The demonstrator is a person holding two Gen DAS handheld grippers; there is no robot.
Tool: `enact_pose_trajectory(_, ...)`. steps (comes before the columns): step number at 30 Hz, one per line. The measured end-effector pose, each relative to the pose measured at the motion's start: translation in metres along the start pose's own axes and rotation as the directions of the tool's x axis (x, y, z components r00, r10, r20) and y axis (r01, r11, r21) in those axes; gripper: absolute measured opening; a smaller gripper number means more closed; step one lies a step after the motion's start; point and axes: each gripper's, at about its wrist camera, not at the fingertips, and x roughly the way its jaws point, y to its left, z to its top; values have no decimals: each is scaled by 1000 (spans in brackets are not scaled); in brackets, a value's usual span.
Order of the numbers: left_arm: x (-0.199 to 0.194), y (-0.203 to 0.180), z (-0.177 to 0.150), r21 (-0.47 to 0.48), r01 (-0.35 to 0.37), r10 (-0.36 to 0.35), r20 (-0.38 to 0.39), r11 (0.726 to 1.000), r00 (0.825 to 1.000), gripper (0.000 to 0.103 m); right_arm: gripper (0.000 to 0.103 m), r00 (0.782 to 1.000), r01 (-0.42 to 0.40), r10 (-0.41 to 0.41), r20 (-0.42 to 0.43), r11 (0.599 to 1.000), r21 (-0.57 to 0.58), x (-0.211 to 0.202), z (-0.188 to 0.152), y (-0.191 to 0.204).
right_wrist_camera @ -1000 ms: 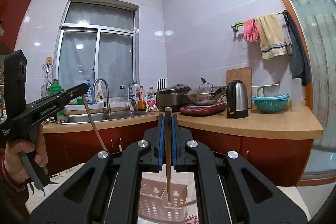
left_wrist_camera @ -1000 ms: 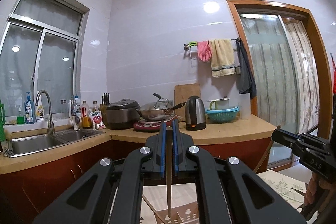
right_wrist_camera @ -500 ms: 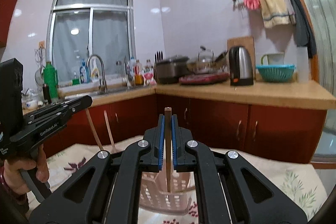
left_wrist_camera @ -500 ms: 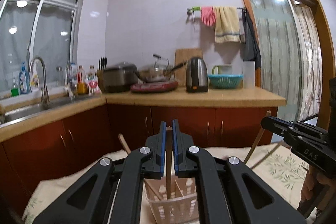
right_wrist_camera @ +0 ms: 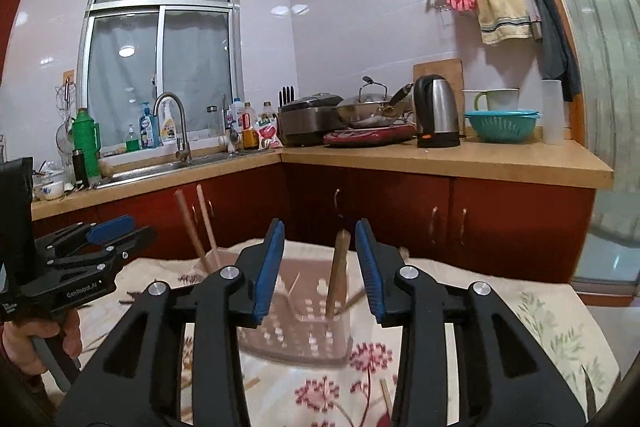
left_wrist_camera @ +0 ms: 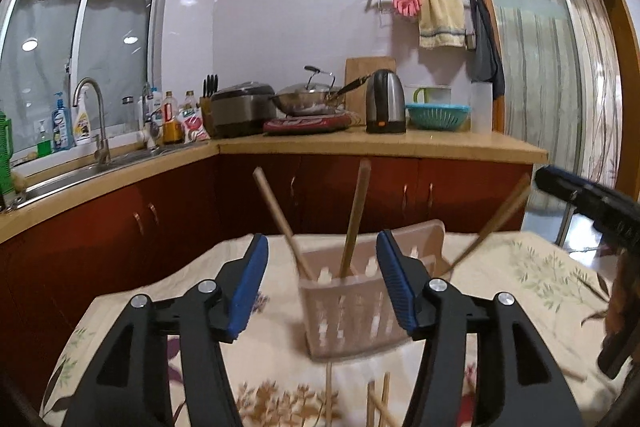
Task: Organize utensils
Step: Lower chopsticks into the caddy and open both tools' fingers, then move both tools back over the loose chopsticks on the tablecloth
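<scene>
Both tools opening; chopsticks stand free in holder.

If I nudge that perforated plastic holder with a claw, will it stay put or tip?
Probably tips or slides. The holder looks thin, hollow plastic, so likely light. The chopsticks lean well above its rim, making it top-heavy. It stands on a soft tablecloth, which may bunch rather than steady it.
</scene>
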Motion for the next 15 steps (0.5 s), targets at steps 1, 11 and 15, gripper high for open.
enact_pose_trajectory(1, -5, 1, -5, -3, -3, 3, -12, 1000, 1000, 57, 38, 1000, 3, -3, -7, 1000, -2, -7, -4, 2)
enact_pose_trajectory(11, -57, 2, -47, -29, -70, 68, -75, 997, 995, 57, 38, 997, 19, -21, -69, 1000, -18, -64, -59, 29)
enact_pose_trajectory(15, -74, 1, -64, -25, -96, 93, -97, 995, 991, 58, 38, 992, 13, -17, -124, 999, -33, -78, -88, 42)
